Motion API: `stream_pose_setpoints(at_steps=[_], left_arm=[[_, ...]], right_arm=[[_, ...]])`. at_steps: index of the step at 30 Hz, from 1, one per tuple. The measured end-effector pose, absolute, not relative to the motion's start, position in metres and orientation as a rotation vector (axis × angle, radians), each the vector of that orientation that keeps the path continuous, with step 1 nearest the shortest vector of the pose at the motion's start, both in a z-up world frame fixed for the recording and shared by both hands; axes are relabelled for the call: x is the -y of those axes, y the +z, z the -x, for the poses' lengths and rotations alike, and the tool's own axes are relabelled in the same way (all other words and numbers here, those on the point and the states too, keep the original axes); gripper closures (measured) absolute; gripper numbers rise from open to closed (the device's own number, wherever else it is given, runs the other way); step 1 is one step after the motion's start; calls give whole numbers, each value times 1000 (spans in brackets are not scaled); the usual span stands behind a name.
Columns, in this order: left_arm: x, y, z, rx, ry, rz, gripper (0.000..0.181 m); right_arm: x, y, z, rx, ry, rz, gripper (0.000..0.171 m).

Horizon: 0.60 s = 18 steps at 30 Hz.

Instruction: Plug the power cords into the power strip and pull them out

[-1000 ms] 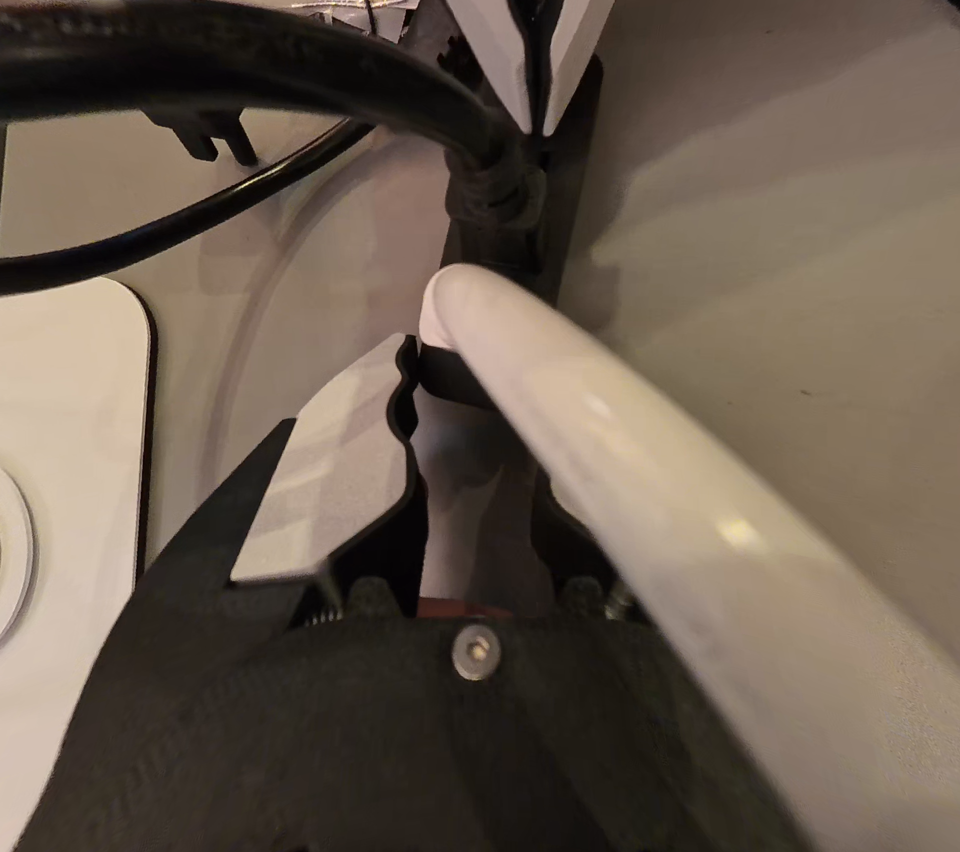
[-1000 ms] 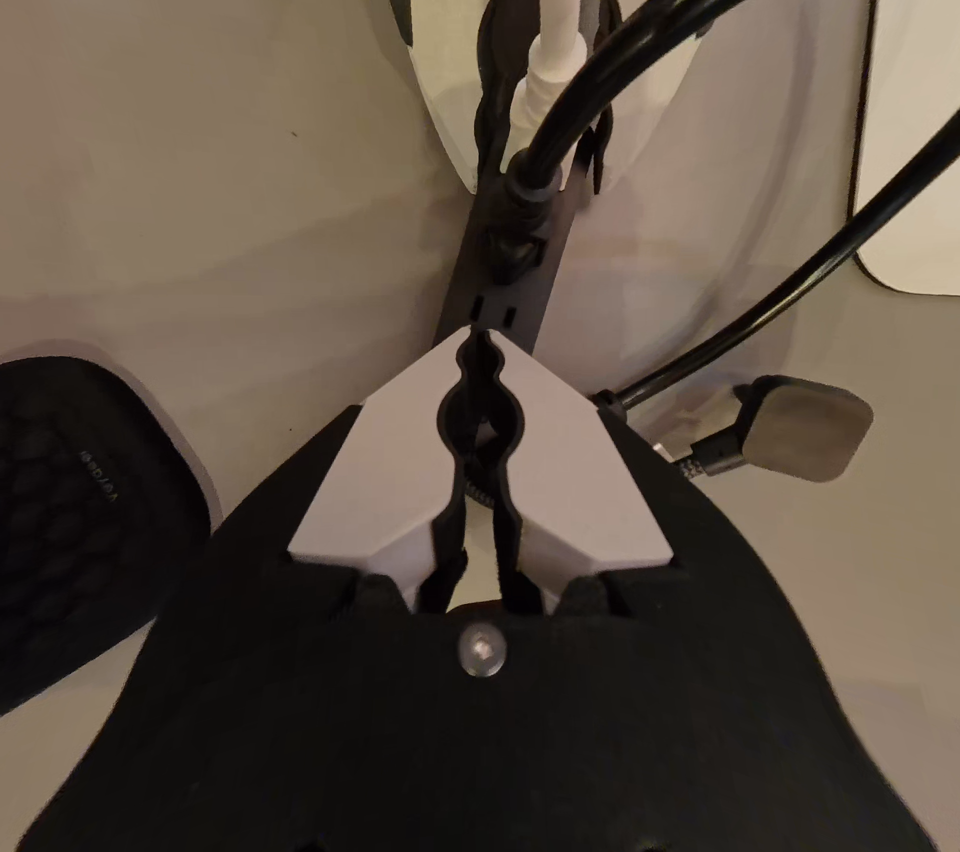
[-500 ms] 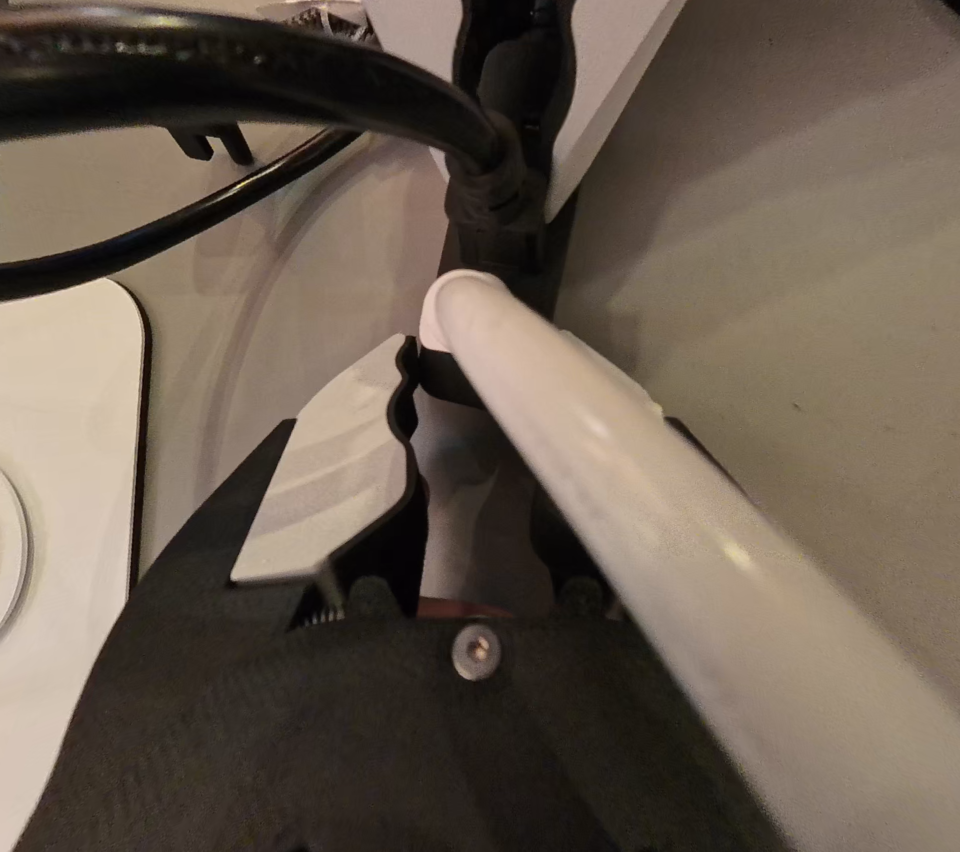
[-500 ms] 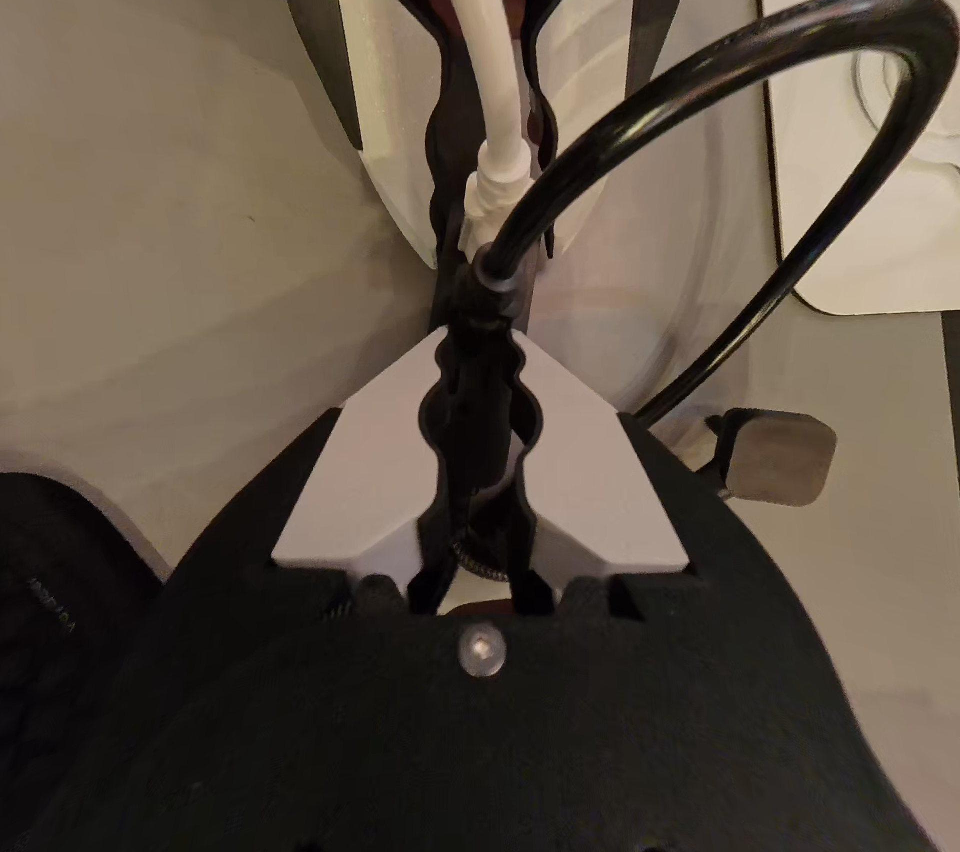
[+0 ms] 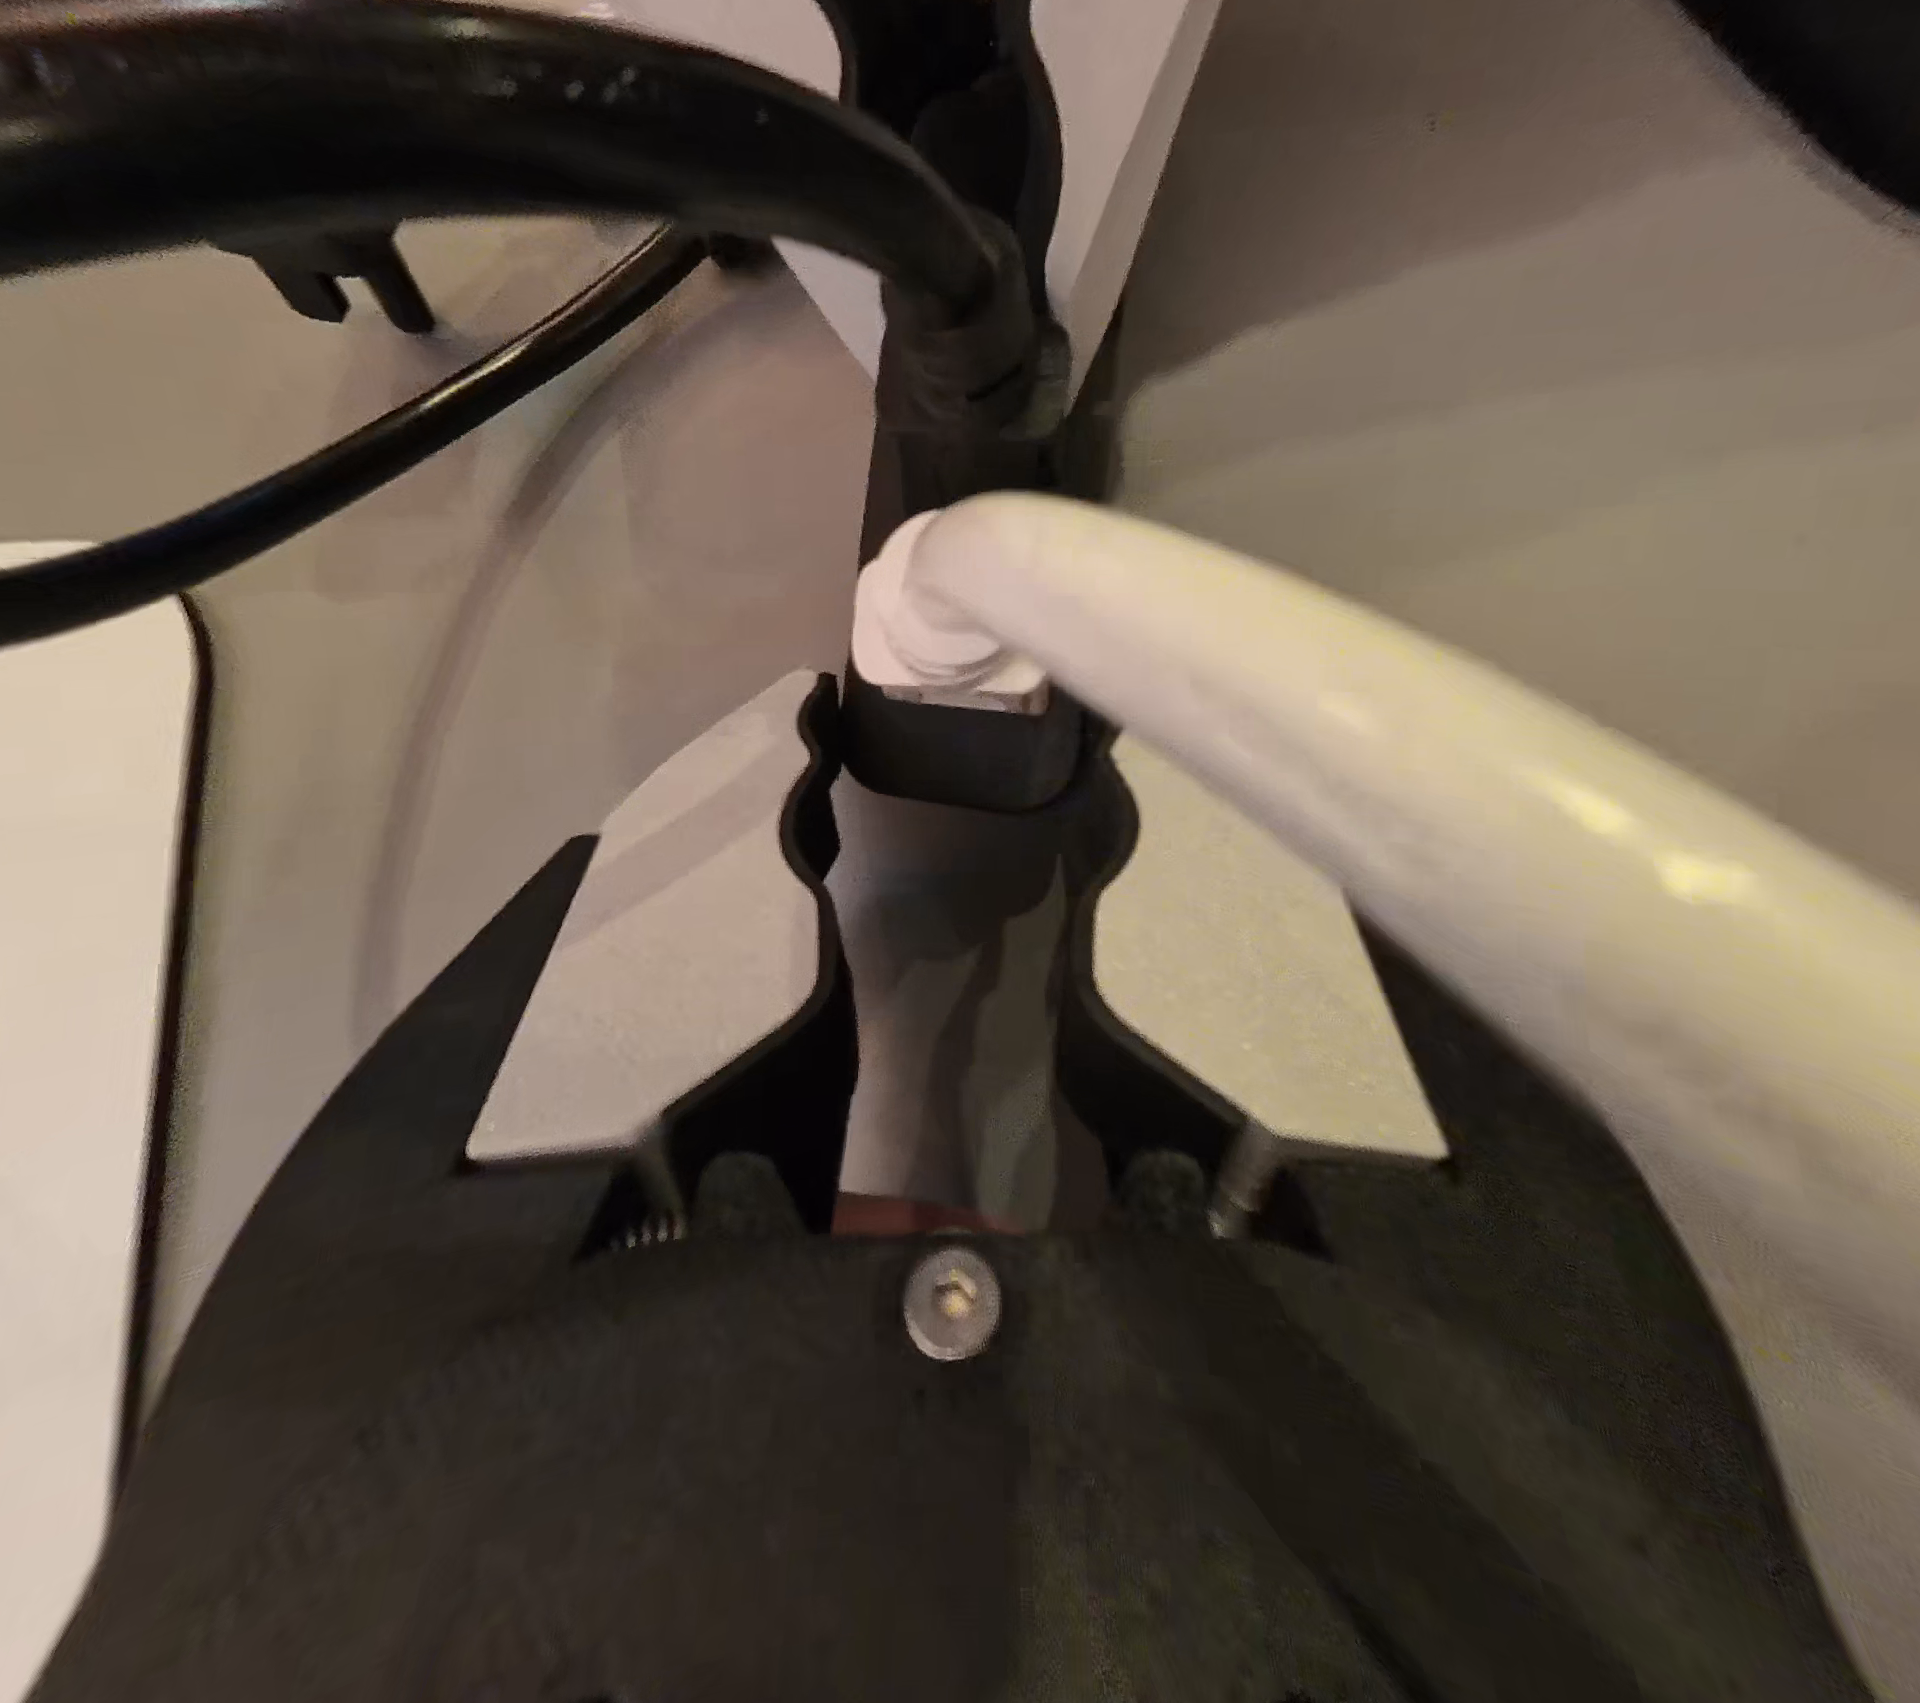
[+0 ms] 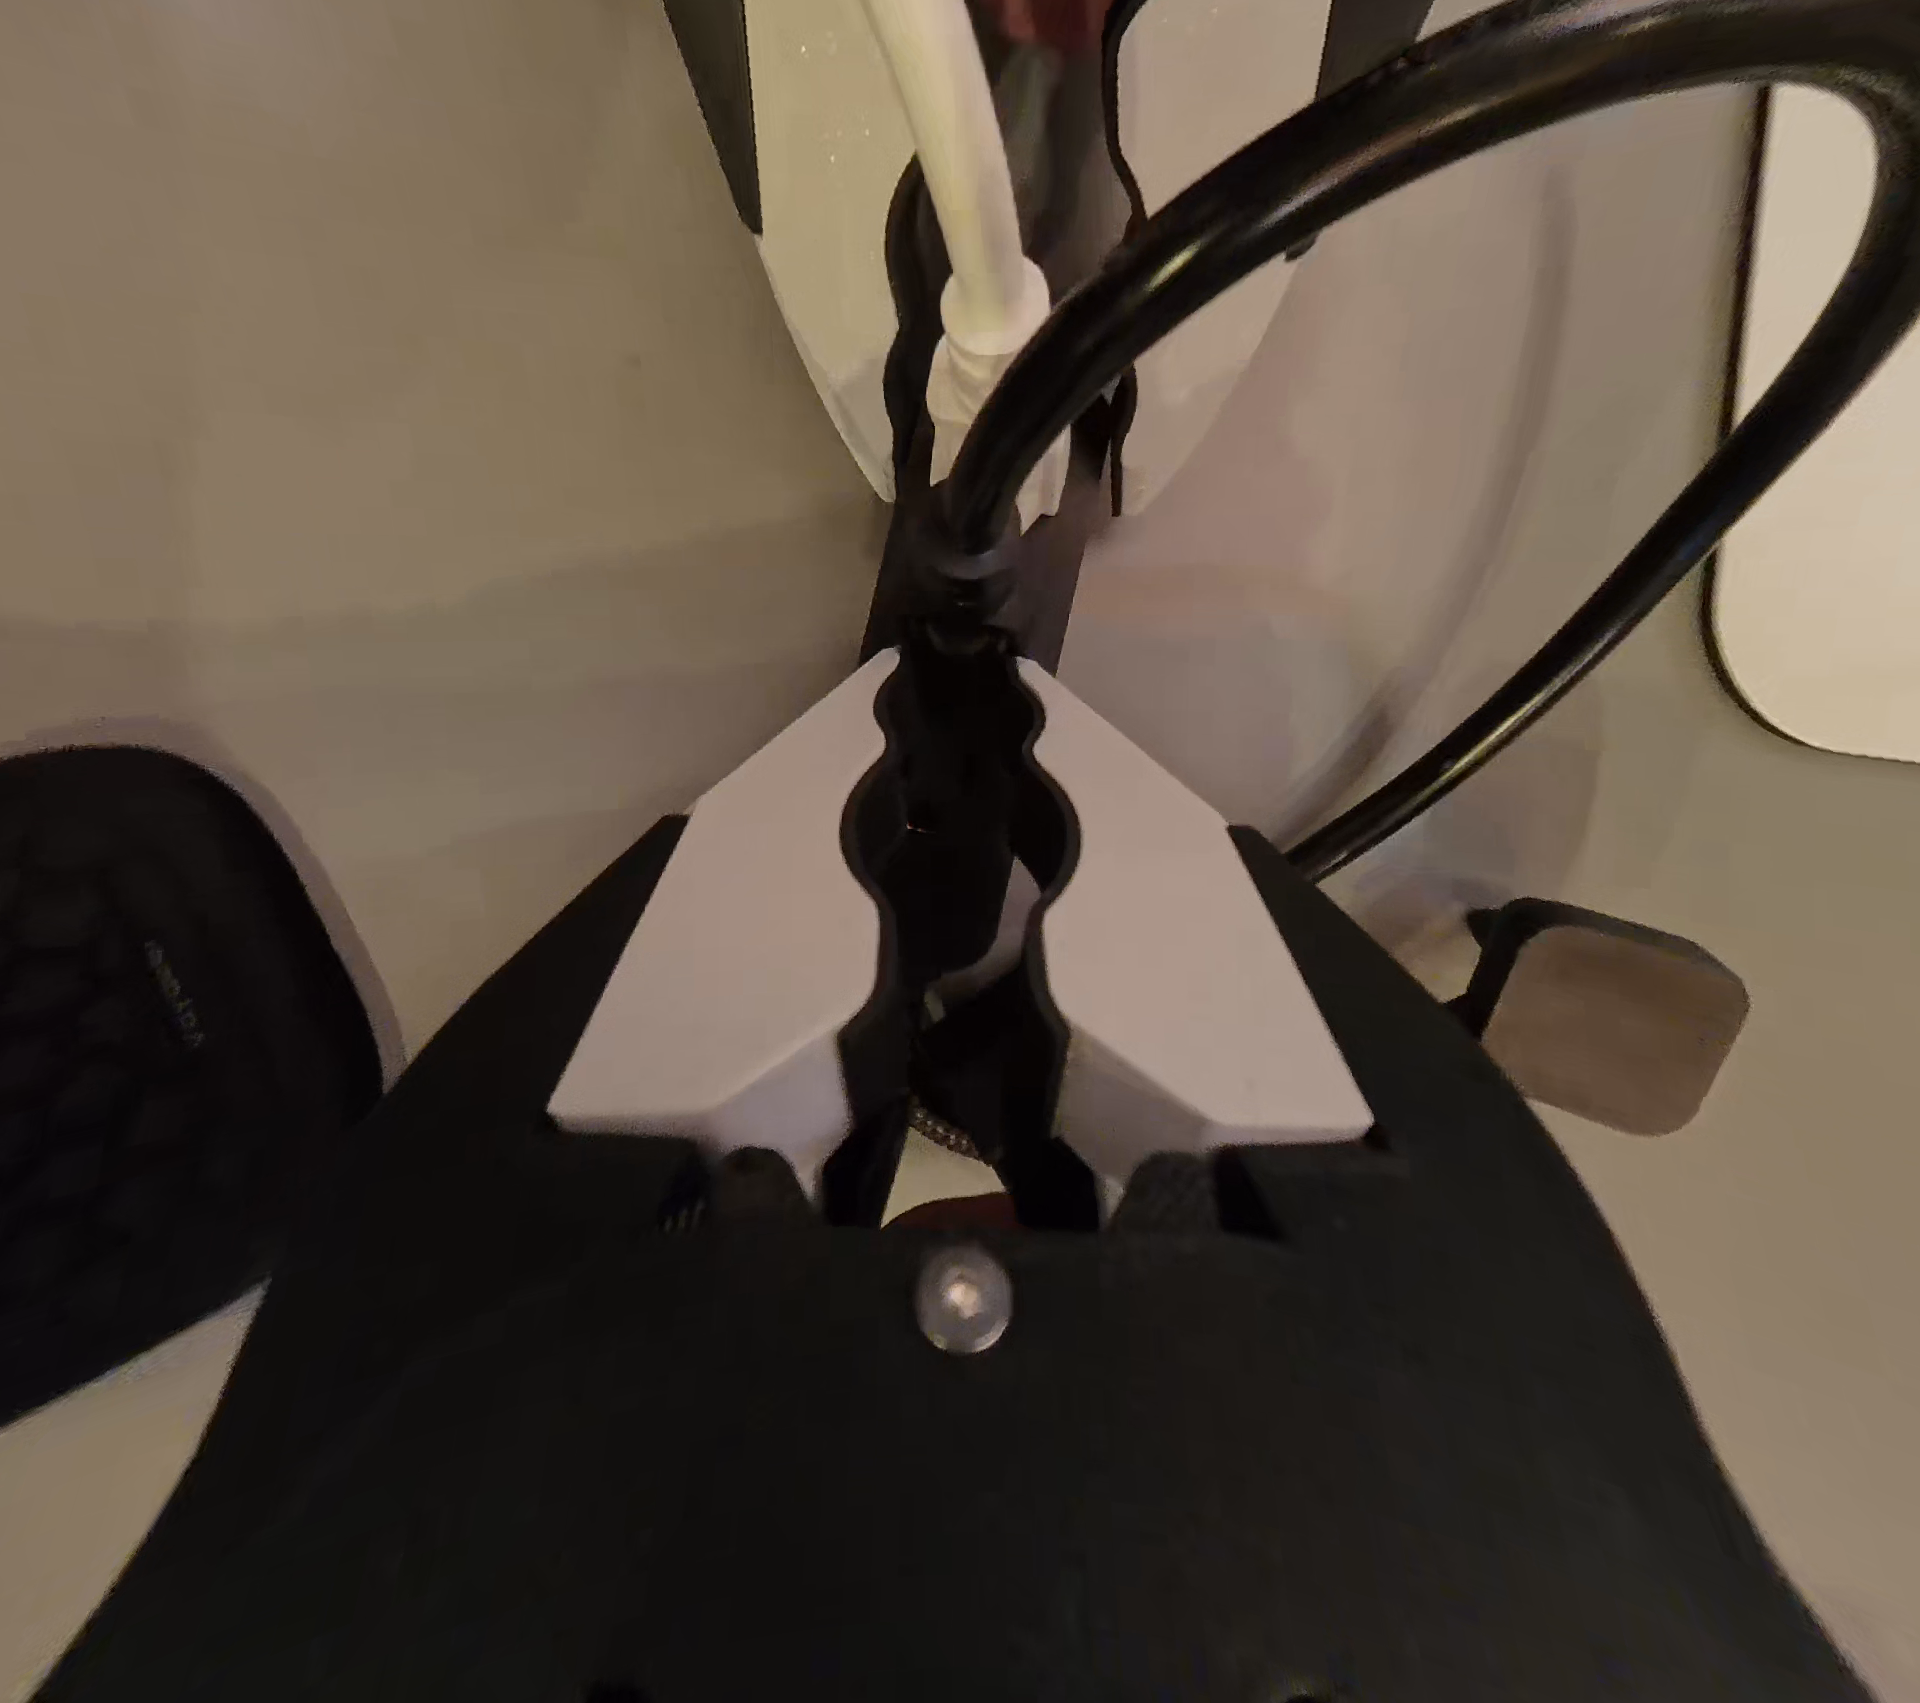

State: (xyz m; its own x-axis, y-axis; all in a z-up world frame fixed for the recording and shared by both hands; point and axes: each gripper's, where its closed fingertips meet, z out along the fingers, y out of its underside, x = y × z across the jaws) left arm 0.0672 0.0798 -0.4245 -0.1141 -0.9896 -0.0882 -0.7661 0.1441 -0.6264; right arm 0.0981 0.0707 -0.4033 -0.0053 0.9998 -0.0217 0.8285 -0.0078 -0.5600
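Observation:
A narrow black power strip lies on the pale table between my two grippers, which face each other. My left gripper is shut on the strip's near end, where a white plug with a thick white cord sits in it. My right gripper is shut on the black plug, which stands in the strip just behind the white plug. The plug's thick black cord arches up and off to the right. In the left wrist view the black plug sits between the right gripper's white fingers.
A black mesh object lies left of the right gripper. A white board with a dark edge lies at the right. A small metal-faced connector lies beside a thin black cord. One gripper's finger ends stand about 4 centimetres off the other's.
The right gripper moved forward along the strip, opened around the black plug and closed on it. The left gripper kept its hold on the strip's end.

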Motion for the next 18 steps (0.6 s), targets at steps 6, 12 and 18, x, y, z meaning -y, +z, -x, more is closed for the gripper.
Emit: stream_pose_setpoints(at_steps=[6,12,18], left_arm=[[-56,-424,-66,-1939,-628,1669,139],[-56,-423,-74,-1891,-591,1627,130],[-56,-425,-83,-1872,-601,1618,137]], right_arm=[[-57,-403,-101,1996,673,1833,158],[-56,-404,-101,2017,646,1823,158],[-56,-404,-101,1993,647,1829,158]])
